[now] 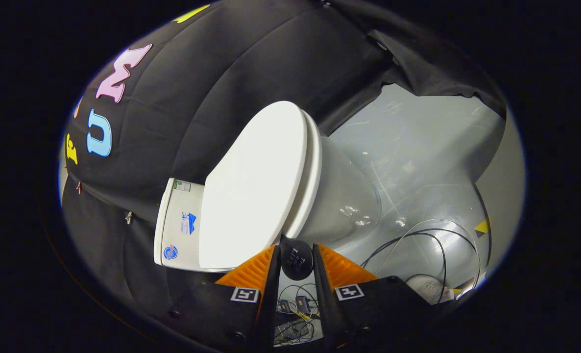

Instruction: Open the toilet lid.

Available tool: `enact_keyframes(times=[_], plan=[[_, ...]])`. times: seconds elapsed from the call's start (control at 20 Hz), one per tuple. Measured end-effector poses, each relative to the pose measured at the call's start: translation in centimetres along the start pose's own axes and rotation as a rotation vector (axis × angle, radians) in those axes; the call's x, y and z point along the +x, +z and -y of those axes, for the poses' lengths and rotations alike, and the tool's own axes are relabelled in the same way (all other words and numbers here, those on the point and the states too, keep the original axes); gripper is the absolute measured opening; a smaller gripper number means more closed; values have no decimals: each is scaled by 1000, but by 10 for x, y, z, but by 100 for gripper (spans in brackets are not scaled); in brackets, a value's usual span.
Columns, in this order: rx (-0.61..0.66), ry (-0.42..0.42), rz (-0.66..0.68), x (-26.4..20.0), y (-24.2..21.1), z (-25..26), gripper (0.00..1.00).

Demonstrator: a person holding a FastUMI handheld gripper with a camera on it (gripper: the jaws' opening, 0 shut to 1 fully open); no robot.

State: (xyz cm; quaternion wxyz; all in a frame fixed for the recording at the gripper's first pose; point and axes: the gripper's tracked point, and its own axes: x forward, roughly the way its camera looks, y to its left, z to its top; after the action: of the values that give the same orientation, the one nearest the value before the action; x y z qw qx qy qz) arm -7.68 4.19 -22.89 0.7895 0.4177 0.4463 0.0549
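White ceramic tank (180, 230) sits left of centre in the frame, stickers on its face. Toilet lid (256, 181), white plastic, lies closed over the seat, running from the tank toward upper centre. Bowl (342, 201) shows just right of the lid. Claw (296, 260) at bottom centre, fingers narrowly apart, a dark round knob (296, 259) between the tips, close to the lid's edge; contact cannot be told. Grey floor (418, 147) right, black cables (432, 245) looping at lower right.

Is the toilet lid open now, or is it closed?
Closed. The toilet lid lies flat on the seat rim over the bowl, no gap showing. The gripper, fingers apart, sits at its edge.
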Motion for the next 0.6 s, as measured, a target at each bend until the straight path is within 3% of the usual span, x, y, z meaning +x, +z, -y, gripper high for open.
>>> enact_keyframes(times=[0.1,0.15,0.45,0.5,0.55,0.6], plan=[[37,-10,6,-6,9,14,42],[55,-10,-8,-1,5,8,21],[79,11,-22,-1,1,6,22],[128,30,1,-1,7,7,22],[137,36,-8,-1,5,1,6],[123,44,-20,-4,2,2,5]])
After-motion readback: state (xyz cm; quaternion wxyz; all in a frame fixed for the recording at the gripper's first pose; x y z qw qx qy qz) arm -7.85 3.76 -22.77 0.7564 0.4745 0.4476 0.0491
